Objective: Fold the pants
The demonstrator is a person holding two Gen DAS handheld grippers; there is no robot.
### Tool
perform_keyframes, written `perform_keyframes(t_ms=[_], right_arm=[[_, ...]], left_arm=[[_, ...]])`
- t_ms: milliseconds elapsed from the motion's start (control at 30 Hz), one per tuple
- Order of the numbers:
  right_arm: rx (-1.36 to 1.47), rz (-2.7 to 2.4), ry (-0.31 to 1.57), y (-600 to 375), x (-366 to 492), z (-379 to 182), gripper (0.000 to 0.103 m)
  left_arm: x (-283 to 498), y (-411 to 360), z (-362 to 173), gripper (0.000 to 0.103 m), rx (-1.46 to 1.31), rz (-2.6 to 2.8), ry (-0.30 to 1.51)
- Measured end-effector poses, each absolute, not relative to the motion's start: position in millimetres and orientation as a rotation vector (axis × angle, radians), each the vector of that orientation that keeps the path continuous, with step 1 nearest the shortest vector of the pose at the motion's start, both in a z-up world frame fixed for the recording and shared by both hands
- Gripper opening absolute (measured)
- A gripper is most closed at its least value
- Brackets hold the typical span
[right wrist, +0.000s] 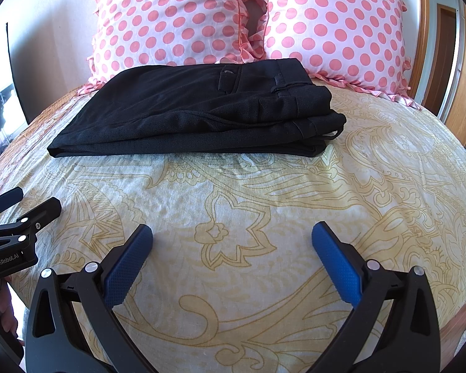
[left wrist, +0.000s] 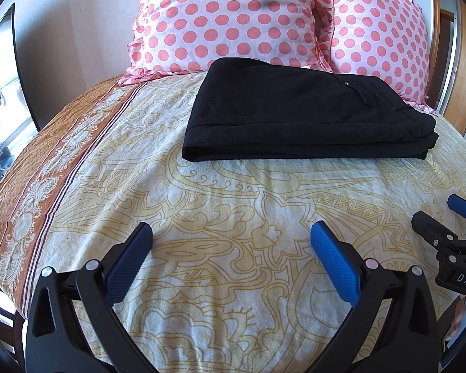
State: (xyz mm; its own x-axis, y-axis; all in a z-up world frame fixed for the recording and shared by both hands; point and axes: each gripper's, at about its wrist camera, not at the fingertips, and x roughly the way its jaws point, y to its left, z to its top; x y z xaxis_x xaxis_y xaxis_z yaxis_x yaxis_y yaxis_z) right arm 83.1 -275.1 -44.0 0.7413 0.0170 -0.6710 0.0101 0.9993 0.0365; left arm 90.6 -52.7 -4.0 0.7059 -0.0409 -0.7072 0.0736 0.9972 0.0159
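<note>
Black pants (left wrist: 298,115) lie folded into a flat rectangular stack on the bed, just in front of the pillows; they also show in the right wrist view (right wrist: 198,115), waistband and back pocket on top at the right. My left gripper (left wrist: 231,233) is open and empty, held above the bedsheet well short of the pants. My right gripper (right wrist: 232,233) is open and empty too, equally far back. Each gripper shows in the other's view: the right one at the right edge (left wrist: 441,214), the left one at the left edge (right wrist: 25,202).
The bed has a yellow-patterned sheet (left wrist: 233,205) with an orange border (left wrist: 46,168) at the left. Two pink polka-dot pillows (left wrist: 226,18) (right wrist: 332,28) lean against the wall behind the pants. A wooden headboard and door (right wrist: 444,62) stand at the right.
</note>
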Motion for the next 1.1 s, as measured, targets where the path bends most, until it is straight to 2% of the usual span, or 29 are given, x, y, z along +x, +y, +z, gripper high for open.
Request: perform_keyframes(t_ms=[1100], right_arm=[[0.039,0.002,0.733,-274.9,83.0,-44.5,0.102]], left_arm=[[96.7,-52.6,-1.9,0.101,0.048,-0.077,0.833]])
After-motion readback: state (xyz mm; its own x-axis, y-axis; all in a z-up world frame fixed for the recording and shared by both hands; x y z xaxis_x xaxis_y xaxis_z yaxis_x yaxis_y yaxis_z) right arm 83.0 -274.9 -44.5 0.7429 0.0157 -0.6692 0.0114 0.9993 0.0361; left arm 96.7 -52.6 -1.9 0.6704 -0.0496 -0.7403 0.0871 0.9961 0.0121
